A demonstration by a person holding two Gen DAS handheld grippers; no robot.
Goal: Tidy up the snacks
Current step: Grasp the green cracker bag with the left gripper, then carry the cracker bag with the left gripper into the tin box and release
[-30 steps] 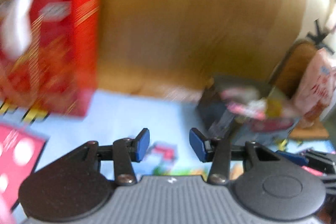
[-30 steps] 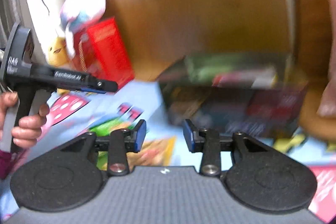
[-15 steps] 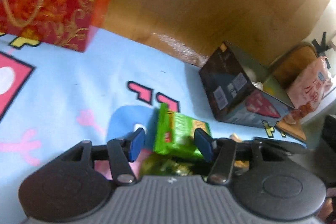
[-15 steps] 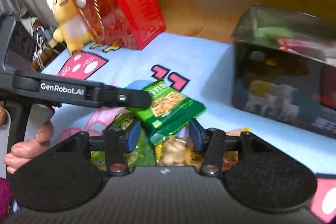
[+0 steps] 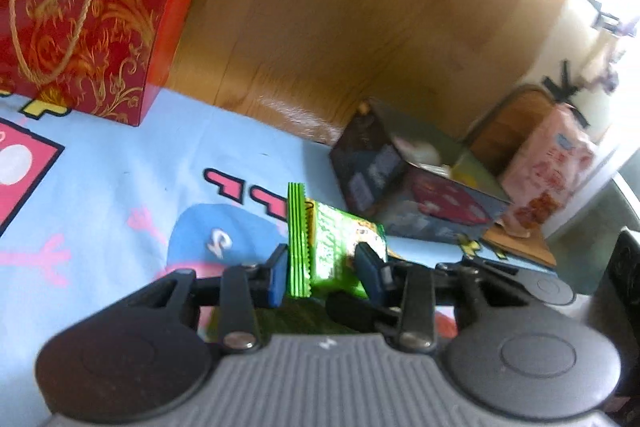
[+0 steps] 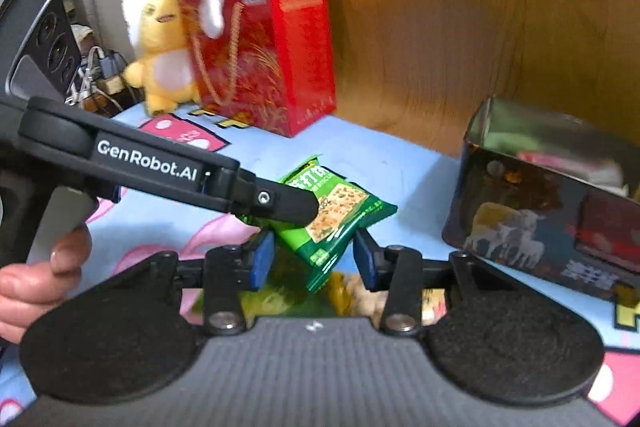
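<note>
In your left wrist view, your left gripper (image 5: pixel 322 275) has its two blue-padded fingers (image 5: pixel 278 277) narrowed around one green foil snack packet (image 5: pixel 332 247), which stands on edge between them, raised over the light blue cartoon-print mat (image 5: pixel 100 187). I cannot tell whether both pads press it. Beyond it lies one dark printed tin box (image 5: pixel 404 187) with its top open, and one red gift bag with gold scrollwork and a rope handle (image 5: pixel 88 19) stands to the left.

In your right wrist view, your right gripper (image 6: pixel 314 261) holds its fingers (image 6: pixel 260 261) apart with nothing between the pads; the same green packet (image 6: pixel 340 211) hangs just ahead of them. The left tool's arm reads "GenRobot.AI". One yellow plush duck (image 6: pixel 162 55) sits beside the red bag (image 6: pixel 276 55); the tin (image 6: pixel 552 199) is at the right.
</note>
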